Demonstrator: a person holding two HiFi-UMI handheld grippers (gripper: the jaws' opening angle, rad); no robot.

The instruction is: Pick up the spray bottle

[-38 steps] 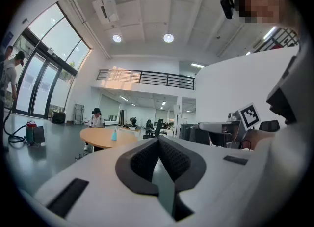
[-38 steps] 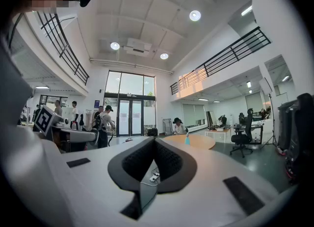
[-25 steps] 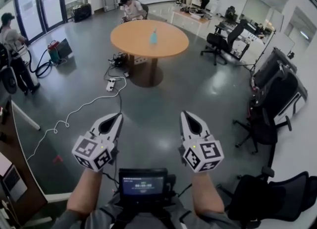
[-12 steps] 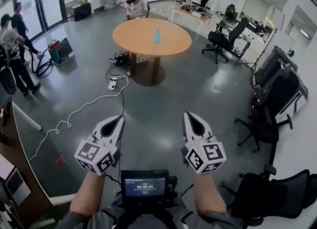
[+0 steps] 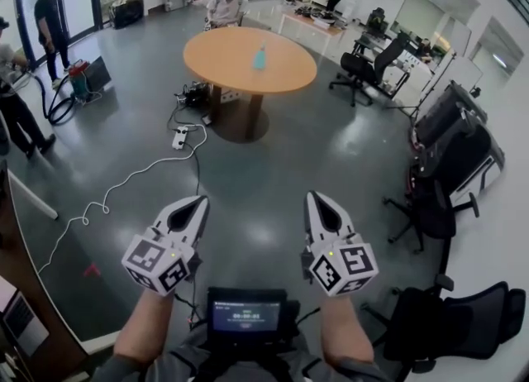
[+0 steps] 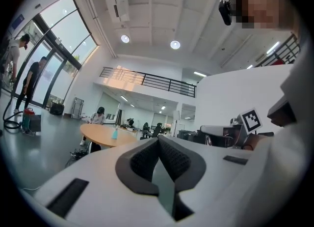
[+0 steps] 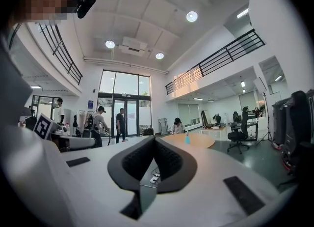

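While both grippers, left and right, are shut tight on nothing, the one spray bottle stands on the round table well ahead. One white cable crosses the floor between, and three people are around.

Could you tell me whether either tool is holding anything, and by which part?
Nothing is held. The left tool and right tool are both shut and empty; the spray bottle stands untouched on the round table, far ahead.
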